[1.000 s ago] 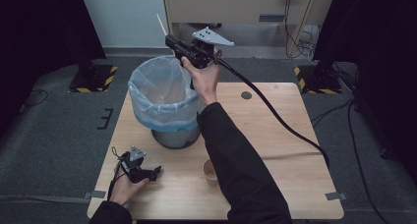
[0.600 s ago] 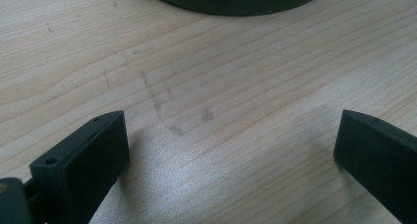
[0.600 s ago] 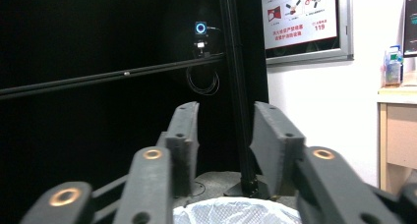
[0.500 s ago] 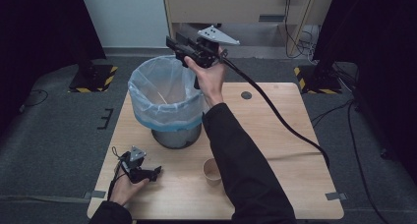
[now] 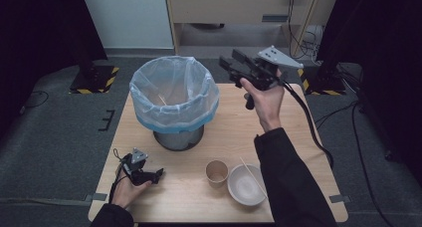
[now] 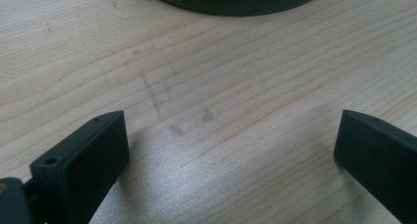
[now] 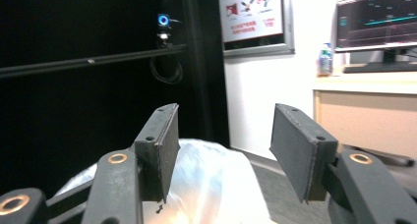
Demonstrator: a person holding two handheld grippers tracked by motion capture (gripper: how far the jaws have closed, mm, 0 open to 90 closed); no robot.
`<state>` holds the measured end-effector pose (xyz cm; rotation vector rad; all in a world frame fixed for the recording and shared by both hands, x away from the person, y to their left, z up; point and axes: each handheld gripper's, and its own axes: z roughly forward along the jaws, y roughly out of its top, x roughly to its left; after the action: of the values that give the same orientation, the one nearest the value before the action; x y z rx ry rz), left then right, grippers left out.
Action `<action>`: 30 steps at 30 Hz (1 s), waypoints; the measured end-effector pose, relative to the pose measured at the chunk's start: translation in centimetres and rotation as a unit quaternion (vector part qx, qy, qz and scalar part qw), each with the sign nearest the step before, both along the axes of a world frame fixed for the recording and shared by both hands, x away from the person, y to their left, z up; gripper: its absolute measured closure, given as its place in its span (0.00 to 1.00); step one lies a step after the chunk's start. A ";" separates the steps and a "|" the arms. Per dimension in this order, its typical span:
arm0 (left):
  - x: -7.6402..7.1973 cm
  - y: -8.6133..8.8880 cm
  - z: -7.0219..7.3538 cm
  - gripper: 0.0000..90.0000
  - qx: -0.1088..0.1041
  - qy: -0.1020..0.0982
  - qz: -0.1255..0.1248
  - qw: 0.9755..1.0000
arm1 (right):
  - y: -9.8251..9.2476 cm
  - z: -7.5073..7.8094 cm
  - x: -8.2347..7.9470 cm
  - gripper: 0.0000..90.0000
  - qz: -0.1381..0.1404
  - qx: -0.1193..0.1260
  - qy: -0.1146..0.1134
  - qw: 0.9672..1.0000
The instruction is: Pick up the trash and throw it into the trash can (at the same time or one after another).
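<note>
Wooden table (image 5: 298, 137), pale and a bit scuffed, so going left to right. Down at the near left corner the left gripper (image 5: 160, 174) lies low on the tabletop in the person's left hand (image 5: 127, 191). The left gripper view looks along its two black jaws, which are spread wide with just bare wood between them, so it's released and holding nothing. The dark base of the bin sits just ahead of it.

Next over is the mesh trash bin (image 5: 178, 137) with a clear plastic liner (image 5: 174, 92) folded over its rim, standing on the left half of the table. A thin stick (image 5: 161, 98) lies inside the liner.

Near the front edge, right of the bin, a paper cup (image 5: 217, 172) stands just beside a pale bowl (image 5: 245, 186), with another stick (image 5: 253, 176) resting across the bowl.

Up top, the right gripper (image 5: 226, 62) is held in the air just right of the bin's rim, pointing toward it. Its jaws have just been opening and nothing is between them; the right gripper view has the liner (image 7: 216, 184) below the parted pads.
</note>
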<state>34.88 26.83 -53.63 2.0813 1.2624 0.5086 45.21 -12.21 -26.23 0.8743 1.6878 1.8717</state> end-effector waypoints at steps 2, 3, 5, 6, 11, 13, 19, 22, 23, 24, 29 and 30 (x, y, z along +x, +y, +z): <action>0.0 0.0 0.0 0.00 0.000 0.000 0.000 1.000 | -0.7 -0.3 -0.4 0.48 -0.004 -0.004 0.002 1.000; 0.0 0.0 0.0 0.00 0.000 0.000 0.000 1.000 | -1.3 -0.7 -0.8 0.49 -0.006 -0.003 0.003 1.000; 0.0 0.0 0.0 0.00 0.000 0.000 0.000 1.000 | -2.3 -1.5 -1.6 0.48 -0.009 -0.008 0.012 1.000; 0.0 0.0 0.0 0.00 0.000 0.000 0.000 1.000 | -3.1 -2.3 -2.3 0.49 -0.012 -0.018 0.016 1.000; 0.0 0.0 0.0 0.00 0.000 0.000 -0.001 1.000 | -4.7 -4.0 -3.7 0.50 -0.015 -0.017 0.027 0.999; 0.0 0.0 0.0 0.00 0.000 0.000 -0.002 1.000 | -5.5 -4.8 -4.4 0.50 -0.023 -0.020 0.034 0.999; 0.0 -0.1 0.0 0.00 0.000 -0.001 -0.004 1.000 | -7.0 -7.3 -6.0 0.52 -0.027 -0.027 0.049 0.998; 0.0 -0.2 0.0 0.00 0.000 0.000 -0.005 1.000 | -7.6 -9.3 -7.1 0.56 -0.021 -0.030 0.066 0.997; 0.0 -0.2 0.0 0.00 0.000 0.000 -0.005 1.000 | -7.6 -9.3 -7.1 0.56 -0.021 -0.030 0.066 0.997; 0.0 -0.2 0.0 0.00 0.000 0.000 -0.005 1.000 | -7.7 -10.3 -7.6 0.60 -0.017 -0.036 0.078 0.996; 0.0 -0.2 0.0 0.00 0.000 0.000 -0.004 1.000 | -7.6 -12.8 -8.9 0.65 -0.007 -0.056 0.105 0.993; 0.0 -0.2 0.0 0.00 0.000 0.000 -0.004 1.000 | -7.6 -13.3 -9.1 0.66 -0.005 -0.060 0.111 0.992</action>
<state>34.87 26.63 -53.64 2.0853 1.2530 0.5058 36.12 -19.77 -39.56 1.0726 1.8999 1.6981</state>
